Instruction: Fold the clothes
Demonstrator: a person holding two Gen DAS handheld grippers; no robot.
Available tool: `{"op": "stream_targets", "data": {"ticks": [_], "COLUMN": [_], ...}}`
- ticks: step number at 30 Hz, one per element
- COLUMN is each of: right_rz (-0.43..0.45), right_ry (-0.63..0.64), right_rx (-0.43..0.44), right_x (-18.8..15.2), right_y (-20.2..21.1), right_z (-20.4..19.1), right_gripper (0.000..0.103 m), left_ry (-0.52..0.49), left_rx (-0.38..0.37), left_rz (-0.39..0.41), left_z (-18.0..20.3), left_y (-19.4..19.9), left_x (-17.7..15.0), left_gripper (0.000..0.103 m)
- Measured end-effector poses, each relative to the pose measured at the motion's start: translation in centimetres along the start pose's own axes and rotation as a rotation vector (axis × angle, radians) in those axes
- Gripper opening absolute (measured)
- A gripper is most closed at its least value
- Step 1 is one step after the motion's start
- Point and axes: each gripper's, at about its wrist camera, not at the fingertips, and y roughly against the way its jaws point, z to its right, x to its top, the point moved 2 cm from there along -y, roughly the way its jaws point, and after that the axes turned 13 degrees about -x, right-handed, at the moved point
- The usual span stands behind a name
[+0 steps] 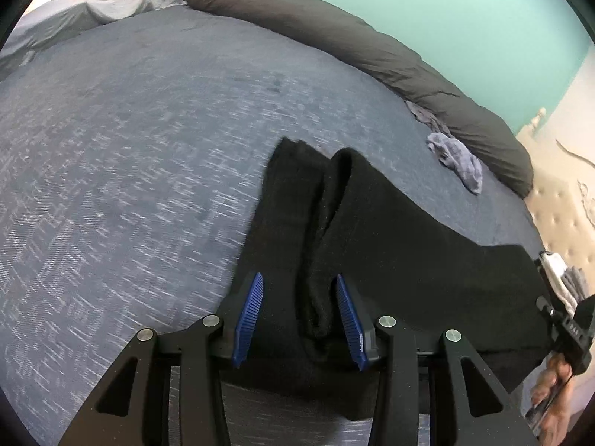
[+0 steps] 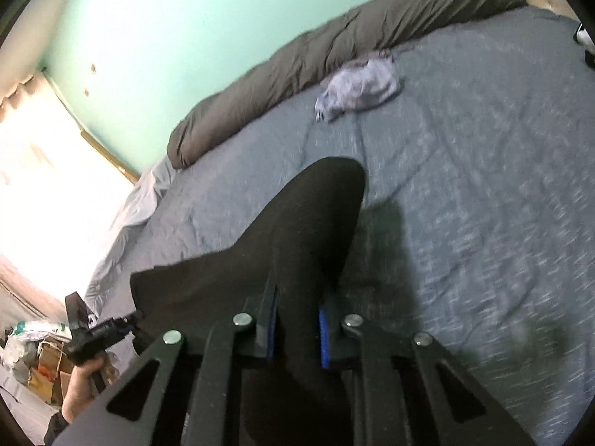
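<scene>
One black garment at 5 o'clock; one grey rag at 2; one dark duvet roll at 1; two grippers.

We see our left gripper and right gripper as matte black linkages with round silver rivets and ribbed blue pads; a dark sleeve covers one wrist.

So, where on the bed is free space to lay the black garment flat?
Free: the wide blue bedspread left of the black garment, up to the pale sheet. Crowded: the far edge, with the grey duvet roll and crumpled cloth.
</scene>
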Motion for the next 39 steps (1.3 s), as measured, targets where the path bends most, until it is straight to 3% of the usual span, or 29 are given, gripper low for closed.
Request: {"op": "stream_targets", "data": {"ticks": [3, 10, 16, 23, 27, 31, 33, 36, 39], "right_rz": [0.013, 0.100, 0.137, 0.051, 0.025, 0.064, 0.090, 0.107, 0.109], "right_ry": [-0.027, -0.047, -0.109, -0.139, -0.150, -0.164, -0.190, -0.218, -0.215], "right_rx": [0.012, -0.073, -0.204, -0.265, -0.319, -0.406, -0.405, -0.378, -0.359], "right_x": [1.0, 2.8, 3.6, 2.1, 1.9, 2.0, 2.0, 1.8, 1.7], "right_y": [1.3, 5.7, 7.7, 4.8, 4.1, 5.0, 5.8, 6.5, 6.4], "right_z": [1.0, 4.3, 9.7, 12.6, 13.8, 14.7, 15.0, 15.1, 14.8], "right_gripper": [0.015, 0.015, 0.015, 0.017, 0.026, 0.038, 0.042, 0.045, 0.045], "left_ry": [-0.025, -0.068, -0.071, -0.046, -0.044, -0.059, -0.060, -0.045, -0.041], "left_rx": [-0.009, -0.047, -0.080, -0.117, -0.105, -0.102, -0.141, -0.201, -0.236], "left_rz": [-0.015, -0.056, -0.077, -0.118, -0.106, -0.088, -0.096, -0.119, -0.145], "left_z": [1.4, 4.4, 6.5, 8.0, 8.0, 8.7, 9.4, 10.6, 11.7], "left_y": [-0.6, -1.8, -2.5, -3.7, -3.4, -3.1, -3.3, -4.1, -5.2], "left_x": [-0.5, -2.0, -3.0, -4.0, -4.0, -3.5, -3.3, -3.4, -3.9], "left_gripper": [0.045, 0.045, 0.045, 0.045, 0.045, 0.045, 0.046, 0.057, 0.058]}}
